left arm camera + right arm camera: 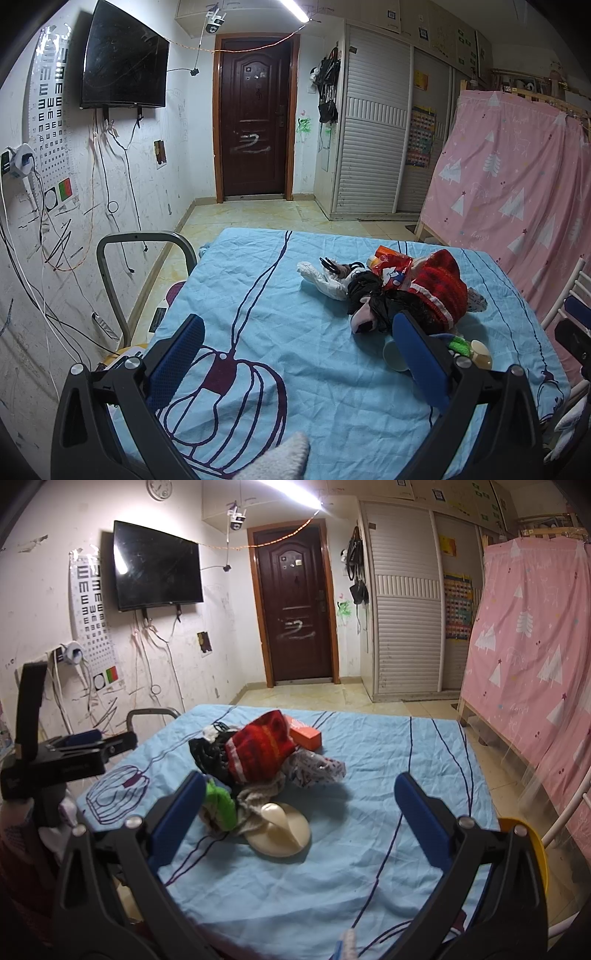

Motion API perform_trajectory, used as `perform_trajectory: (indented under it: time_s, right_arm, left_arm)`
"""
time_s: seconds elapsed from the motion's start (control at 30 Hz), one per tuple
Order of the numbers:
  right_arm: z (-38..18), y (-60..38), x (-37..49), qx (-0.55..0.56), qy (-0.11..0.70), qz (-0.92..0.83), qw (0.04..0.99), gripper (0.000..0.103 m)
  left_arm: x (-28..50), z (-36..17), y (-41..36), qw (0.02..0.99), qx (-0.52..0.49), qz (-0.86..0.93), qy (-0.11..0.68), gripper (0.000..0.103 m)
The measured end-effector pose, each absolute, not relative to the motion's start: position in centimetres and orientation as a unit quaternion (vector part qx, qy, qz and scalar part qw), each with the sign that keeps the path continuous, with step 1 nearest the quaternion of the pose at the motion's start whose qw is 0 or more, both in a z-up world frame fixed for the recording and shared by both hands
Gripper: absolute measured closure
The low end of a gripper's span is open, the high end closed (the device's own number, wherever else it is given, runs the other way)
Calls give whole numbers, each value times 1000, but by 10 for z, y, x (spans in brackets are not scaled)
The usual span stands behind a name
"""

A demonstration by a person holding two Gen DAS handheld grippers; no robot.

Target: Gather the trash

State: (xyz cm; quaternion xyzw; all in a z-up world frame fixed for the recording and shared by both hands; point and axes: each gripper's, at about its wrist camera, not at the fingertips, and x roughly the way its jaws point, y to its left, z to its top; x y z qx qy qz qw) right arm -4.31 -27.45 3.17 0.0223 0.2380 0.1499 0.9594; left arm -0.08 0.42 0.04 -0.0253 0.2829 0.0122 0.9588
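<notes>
A pile of trash and clothes lies on the blue-clothed table (280,314): a red knit item (439,288), a black plastic bag (369,291), a white crumpled bag (325,280), an orange packet (391,258), a white cup (395,356) and a green scrap (460,345). In the right wrist view the red knit (262,749), an orange box (304,734), a cream lid (284,830) and the green scrap (219,801) show. My left gripper (299,354) is open, left of the pile. My right gripper (299,812) is open, just before the pile. The left gripper also shows in the right wrist view (74,749).
A grey chair back (144,243) stands at the table's left edge. A yellow bin (532,849) sits at the right front corner. A pink curtain (517,177) hangs on the right. A dark door (255,122), TV (122,62) and wardrobe (373,140) stand beyond.
</notes>
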Motion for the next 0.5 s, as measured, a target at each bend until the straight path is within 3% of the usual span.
perform_trajectory:
  time_s: [0.5]
  right_arm:
    - [32, -275, -43, 22, 239, 150, 959, 5]
  left_arm:
    - [-1, 1, 5, 959, -24, 12, 282, 10]
